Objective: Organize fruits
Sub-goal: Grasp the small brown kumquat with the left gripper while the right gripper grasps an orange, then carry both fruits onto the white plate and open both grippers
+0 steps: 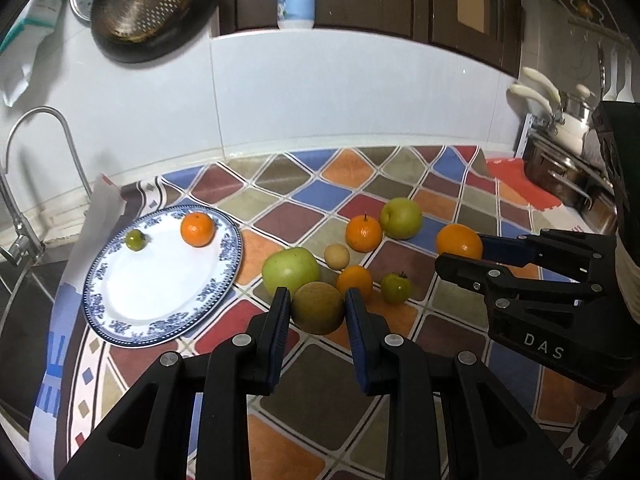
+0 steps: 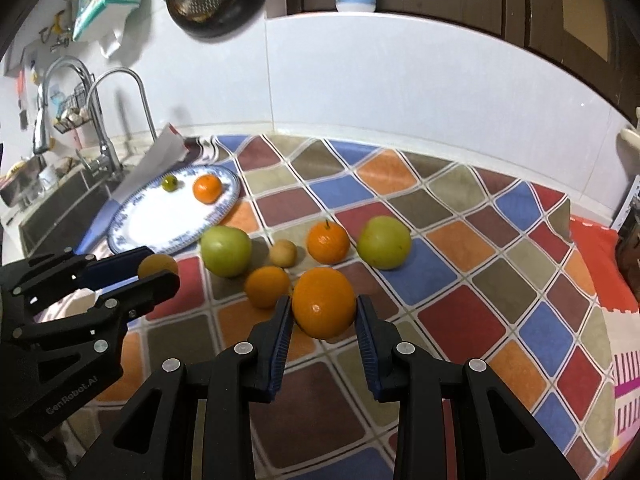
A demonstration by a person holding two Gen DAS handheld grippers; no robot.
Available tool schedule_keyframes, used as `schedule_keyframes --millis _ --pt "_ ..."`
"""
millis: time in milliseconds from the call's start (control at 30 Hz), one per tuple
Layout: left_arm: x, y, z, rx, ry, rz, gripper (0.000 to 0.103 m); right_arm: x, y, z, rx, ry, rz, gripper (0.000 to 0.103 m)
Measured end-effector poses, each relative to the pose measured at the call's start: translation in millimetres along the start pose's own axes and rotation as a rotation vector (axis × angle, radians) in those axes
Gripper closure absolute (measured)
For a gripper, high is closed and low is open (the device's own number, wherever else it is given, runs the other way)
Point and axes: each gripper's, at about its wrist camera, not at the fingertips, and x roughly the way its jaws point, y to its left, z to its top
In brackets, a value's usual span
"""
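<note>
Fruit fills both tools: left hand-held gripper [image 1: 318,308] clamps a round brownish-green fruit [image 1: 317,307], right hand-held gripper [image 2: 323,312] a glossy orange [image 2: 323,303] (both above the chequered cloth-covered surface [image 2: 460,240]), near a blue-rimmed white plate [image 1: 120,320].

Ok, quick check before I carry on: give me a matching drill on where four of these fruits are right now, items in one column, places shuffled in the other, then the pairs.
Items:
1. brownish round fruit
2. large orange
3. small green fruit
4. small tan fruit

Places:
A. on the blue-rimmed plate
B. between the right gripper jaws
C. on the patterned cloth among the loose fruit
D. between the left gripper jaws

Pairs: 1-D, 2-B, 3-A, 4-C
</note>
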Motion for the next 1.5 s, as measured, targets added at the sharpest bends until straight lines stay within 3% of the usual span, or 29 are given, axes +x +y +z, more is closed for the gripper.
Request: schedule_keyframes --millis 867,1500 --pt "-69 68 -8 -0.02 -0.113 0.081 0.075 -32 84 17 -0.027 -0.115 0.074 0.07" --pt "-72 122 -1 -0.027 -0.14 0.114 0.075 -14 136 48 -0.058 -0.151 0.103 0.07"
